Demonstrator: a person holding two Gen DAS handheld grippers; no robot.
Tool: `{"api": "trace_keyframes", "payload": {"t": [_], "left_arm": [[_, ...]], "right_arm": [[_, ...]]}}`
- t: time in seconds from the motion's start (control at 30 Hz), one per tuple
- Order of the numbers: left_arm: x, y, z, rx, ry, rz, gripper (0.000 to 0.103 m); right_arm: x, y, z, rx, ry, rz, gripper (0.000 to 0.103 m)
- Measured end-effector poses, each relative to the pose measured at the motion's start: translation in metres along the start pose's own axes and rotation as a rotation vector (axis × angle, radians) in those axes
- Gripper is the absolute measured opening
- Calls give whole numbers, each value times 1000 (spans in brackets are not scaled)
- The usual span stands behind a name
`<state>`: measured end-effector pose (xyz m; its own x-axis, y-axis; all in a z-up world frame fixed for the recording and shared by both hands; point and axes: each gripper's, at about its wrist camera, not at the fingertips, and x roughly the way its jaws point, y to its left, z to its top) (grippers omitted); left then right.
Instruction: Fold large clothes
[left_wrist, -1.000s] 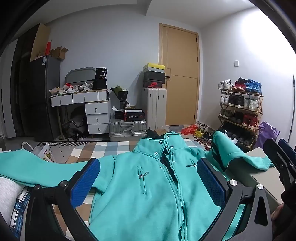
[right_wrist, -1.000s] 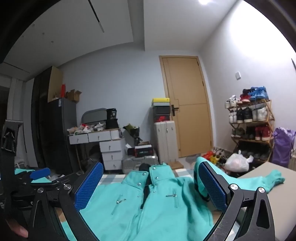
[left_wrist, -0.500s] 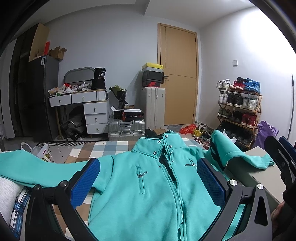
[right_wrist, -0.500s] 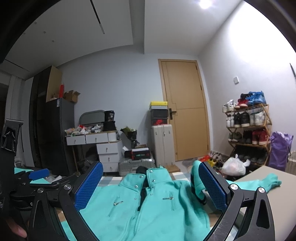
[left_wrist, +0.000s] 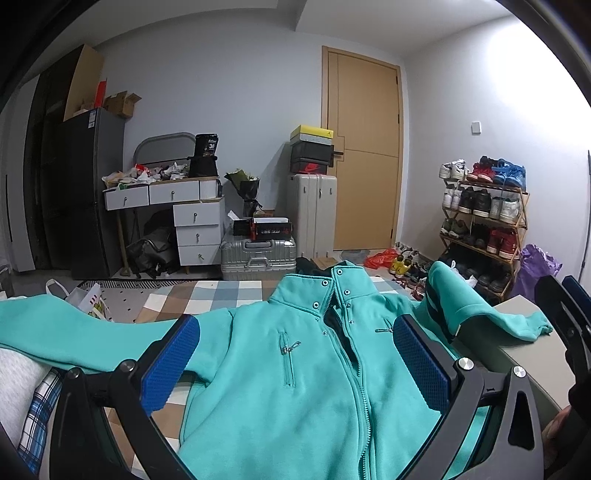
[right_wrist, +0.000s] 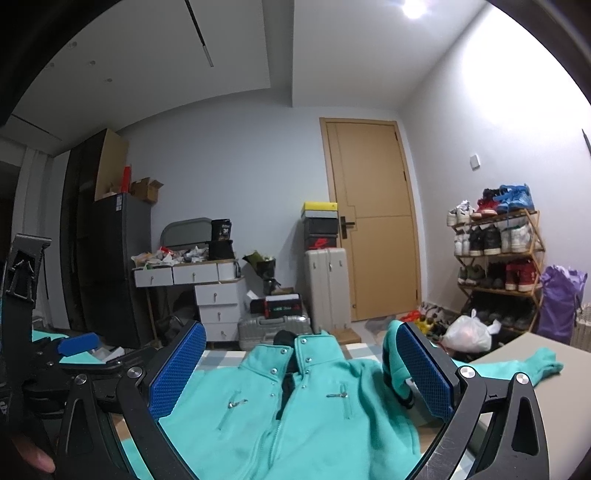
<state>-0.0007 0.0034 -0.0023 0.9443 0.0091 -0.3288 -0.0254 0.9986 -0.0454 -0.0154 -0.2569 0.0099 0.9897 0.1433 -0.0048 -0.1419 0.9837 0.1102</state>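
A large teal zip jacket (left_wrist: 314, 376) lies face up on the table, collar pointing away, one sleeve stretched left (left_wrist: 55, 325) and the other humped up and trailing right (left_wrist: 480, 321). My left gripper (left_wrist: 295, 365) hovers open over the jacket's chest, nothing between its blue pads (left_wrist: 170, 362). My right gripper (right_wrist: 299, 373) also stands open above the jacket (right_wrist: 295, 417), near the collar, with the raised sleeve fold (right_wrist: 395, 362) just inside its right pad. The left gripper (right_wrist: 74, 347) shows at the left edge of the right wrist view.
The grey table edge (left_wrist: 524, 354) runs on the right. A checked cloth (left_wrist: 221, 299) lies beyond the jacket. Behind stand a silver suitcase (left_wrist: 258, 254), drawers (left_wrist: 195, 229), a dark fridge (left_wrist: 81, 192), a shoe rack (left_wrist: 484, 221) and a wooden door (left_wrist: 365, 155).
The right gripper's view has tilted up, showing more ceiling and less jacket. The left gripper has barely shifted. Both stay open.
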Motion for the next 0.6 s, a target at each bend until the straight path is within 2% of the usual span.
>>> {"api": "trace_keyframes", "payload": {"t": [0.6], "left_arm": [[-1, 1, -2, 4, 1, -8, 102]], "right_arm": [[0, 1, -1, -4, 0, 9, 103]]}}
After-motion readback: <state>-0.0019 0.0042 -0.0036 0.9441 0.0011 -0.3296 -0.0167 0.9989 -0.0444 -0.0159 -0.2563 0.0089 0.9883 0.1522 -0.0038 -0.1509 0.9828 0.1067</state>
